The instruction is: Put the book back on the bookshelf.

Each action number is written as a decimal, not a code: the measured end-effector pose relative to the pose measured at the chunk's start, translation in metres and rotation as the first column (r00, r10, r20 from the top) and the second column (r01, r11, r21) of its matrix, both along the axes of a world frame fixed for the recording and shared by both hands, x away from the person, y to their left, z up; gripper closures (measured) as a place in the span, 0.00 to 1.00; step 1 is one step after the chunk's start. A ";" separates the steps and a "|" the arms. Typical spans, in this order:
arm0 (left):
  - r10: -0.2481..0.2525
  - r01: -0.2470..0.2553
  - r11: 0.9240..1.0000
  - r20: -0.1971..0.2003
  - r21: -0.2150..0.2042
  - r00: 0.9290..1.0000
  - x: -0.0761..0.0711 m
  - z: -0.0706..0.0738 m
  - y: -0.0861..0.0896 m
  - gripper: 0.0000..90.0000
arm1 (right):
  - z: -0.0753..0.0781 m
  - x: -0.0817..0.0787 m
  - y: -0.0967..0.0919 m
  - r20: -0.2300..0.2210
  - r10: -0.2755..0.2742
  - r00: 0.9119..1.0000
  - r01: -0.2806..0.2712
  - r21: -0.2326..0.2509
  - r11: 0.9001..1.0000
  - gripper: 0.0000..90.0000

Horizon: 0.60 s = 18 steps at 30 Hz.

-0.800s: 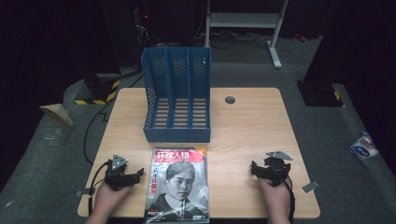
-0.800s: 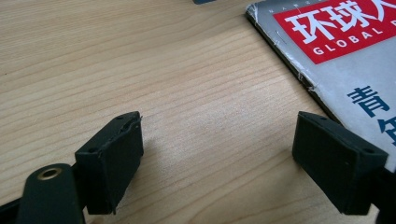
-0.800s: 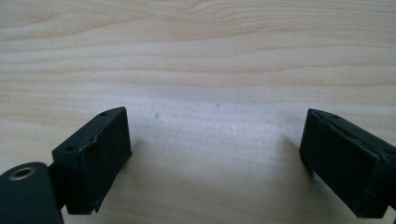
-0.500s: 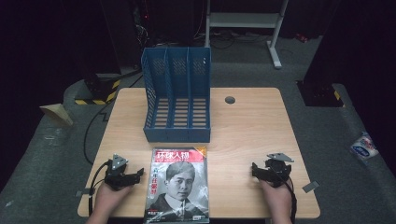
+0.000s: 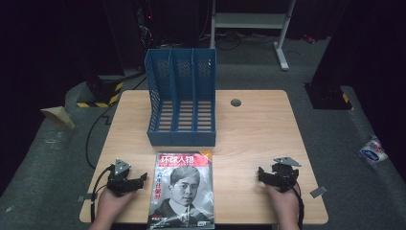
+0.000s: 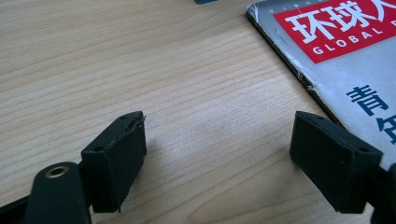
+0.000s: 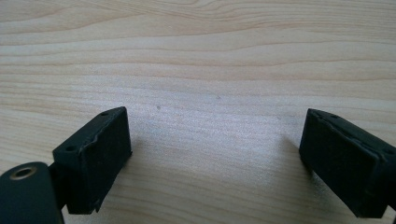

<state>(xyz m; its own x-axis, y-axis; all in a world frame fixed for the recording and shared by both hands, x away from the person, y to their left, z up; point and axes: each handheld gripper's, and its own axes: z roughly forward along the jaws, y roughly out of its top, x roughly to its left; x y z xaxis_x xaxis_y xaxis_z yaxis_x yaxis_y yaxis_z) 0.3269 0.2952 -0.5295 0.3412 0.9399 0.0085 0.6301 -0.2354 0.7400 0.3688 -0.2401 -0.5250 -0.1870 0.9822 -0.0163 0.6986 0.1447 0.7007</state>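
1. Left gripper [image 5: 142, 179]: matte black blocky jaws spread wide with nothing between them, over bare wood just beside the magazine's [image 5: 183, 189] left edge; in the left gripper view its right jaw overlaps the cover's worn edge.
2. Right gripper [image 5: 261, 173]: the same flat black pads, standing wide over bare grain, well apart from the magazine.
3. Magazine: glossy, rectangular, flat at the near table edge between the grippers; red title band, grey portrait cover.
4. Table [image 5: 258, 129]: pale wood, smooth, streaked grain.
5. File rack [image 5: 182, 100]: blue slotted plastic, three upright compartments, all empty, just beyond the magazine.
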 end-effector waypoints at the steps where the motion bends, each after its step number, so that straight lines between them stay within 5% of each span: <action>1: 0.000 0.000 1.000 0.000 0.000 1.000 0.000 0.000 0.000 0.21 | 0.000 0.000 0.000 0.000 0.000 1.000 0.000 0.000 1.000 0.10; 13: -0.001 0.001 1.000 0.010 -0.005 1.000 -0.001 0.000 0.000 0.27 | 0.001 -0.005 0.001 0.004 0.011 1.000 -0.011 0.003 1.000 0.18; 18: -0.005 0.005 1.000 0.010 -0.005 1.000 -0.001 0.000 0.000 0.28 | 0.004 -0.010 0.005 0.047 0.058 0.997 -0.057 -0.018 0.998 0.18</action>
<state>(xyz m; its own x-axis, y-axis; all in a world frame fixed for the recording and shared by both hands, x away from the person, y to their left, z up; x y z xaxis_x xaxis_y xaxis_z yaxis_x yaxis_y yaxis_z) 0.3257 0.2952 -0.5293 0.3454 0.9384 0.0070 0.6214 -0.2343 0.7476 0.3589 -0.2354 -0.5214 -0.2417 0.9694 -0.0429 0.6545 0.1956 0.7304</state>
